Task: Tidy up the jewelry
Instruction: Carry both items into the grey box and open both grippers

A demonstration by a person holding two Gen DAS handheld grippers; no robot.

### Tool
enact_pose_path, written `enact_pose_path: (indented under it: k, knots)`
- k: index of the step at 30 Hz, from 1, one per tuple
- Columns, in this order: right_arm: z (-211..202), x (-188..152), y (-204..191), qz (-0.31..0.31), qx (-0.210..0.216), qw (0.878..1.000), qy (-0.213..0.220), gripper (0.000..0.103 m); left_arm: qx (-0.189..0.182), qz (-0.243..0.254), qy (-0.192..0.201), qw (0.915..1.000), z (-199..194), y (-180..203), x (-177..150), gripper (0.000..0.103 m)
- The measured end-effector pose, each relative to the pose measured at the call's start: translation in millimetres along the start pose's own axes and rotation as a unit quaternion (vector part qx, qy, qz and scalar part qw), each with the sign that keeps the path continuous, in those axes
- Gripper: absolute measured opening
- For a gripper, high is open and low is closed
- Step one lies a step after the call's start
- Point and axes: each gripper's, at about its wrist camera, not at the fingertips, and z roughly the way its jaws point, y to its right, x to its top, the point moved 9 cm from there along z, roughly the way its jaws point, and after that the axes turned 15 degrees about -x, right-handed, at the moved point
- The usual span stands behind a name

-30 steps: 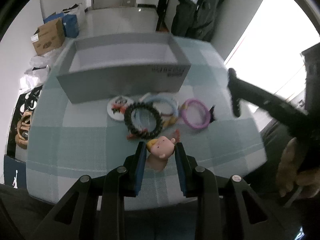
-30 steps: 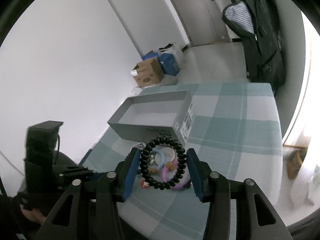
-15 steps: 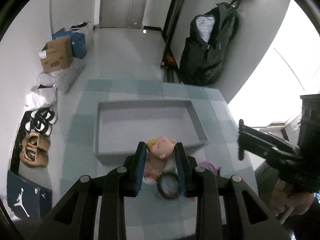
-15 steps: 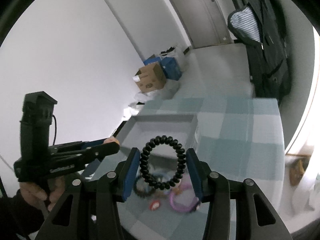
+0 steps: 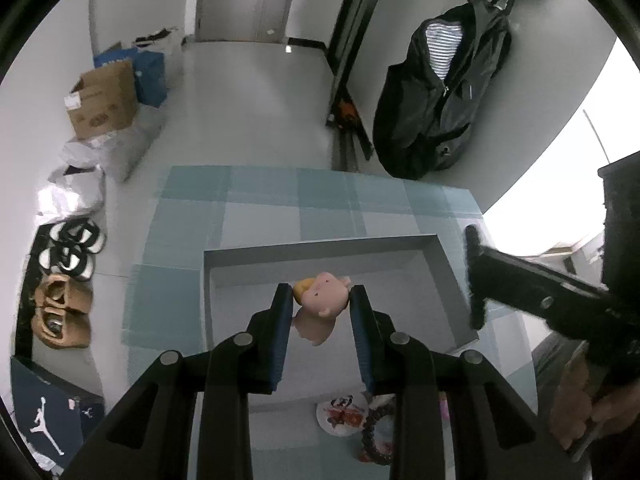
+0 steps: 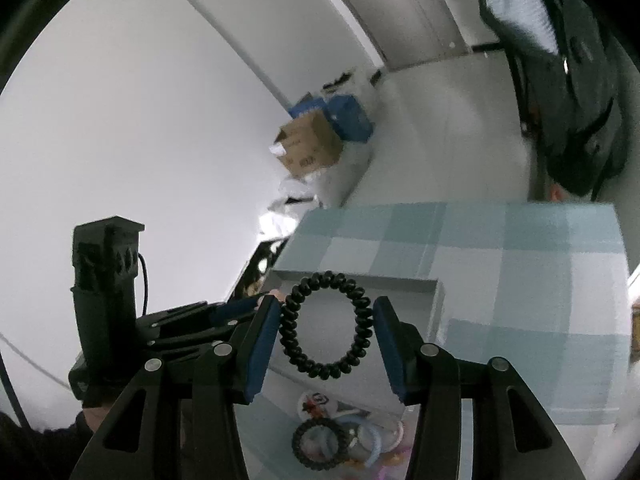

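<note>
My left gripper (image 5: 320, 300) is shut on a small pink doll-head charm (image 5: 324, 300) with a yellow bit and hangs over the inside of the open grey box (image 5: 320, 249). My right gripper (image 6: 326, 320) is shut on a black beaded bracelet (image 6: 289, 320), held upright over the same grey box (image 6: 360, 282). Each gripper shows in the other's view: the right gripper (image 5: 476, 276) at the box's right end, the left gripper (image 6: 240, 308) at its left. On the cloth nearer me lie a white badge (image 6: 316, 402), a black ring (image 6: 316, 444) and a blue ring (image 6: 372, 440).
The table wears a teal checked cloth (image 5: 280, 192); its far edge and left edge are close to the box. Beyond it on the floor are cardboard boxes (image 5: 102, 100), shoes (image 5: 64, 308) and a black bag (image 5: 440, 92) by the wall.
Both grippers have travelled forward from above the pile of rings to above the grey box, each still holding its piece. The pile now lies below and behind the fingers.
</note>
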Motion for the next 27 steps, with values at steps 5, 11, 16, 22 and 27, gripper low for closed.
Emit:
enact_pose_path:
  k: [5,11,16,22,27]
  knots:
    - [18,-6,-6,-0.003,-0.002,1.0,-0.027,0.048,-0.032,-0.025,-0.018,0.999,14,-9,2,0.024]
    - [31,-1,-8,0.001,-0.013,0.999,-0.031,0.048,-0.054,-0.033,-0.023,0.9977,18,-10,4,0.024]
    - [40,-3,-8,0.003,-0.021,0.999,-0.042,0.051,-0.057,-0.042,-0.031,0.997,20,-12,5,0.025]
    - [39,-1,1,0.035,-0.017,0.999,-0.037,0.076,-0.071,-0.038,-0.014,0.9967,12,-6,8,0.049]
    - [20,4,9,0.052,-0.007,0.999,-0.014,0.082,-0.047,-0.02,0.01,0.9986,-5,-5,8,0.049]
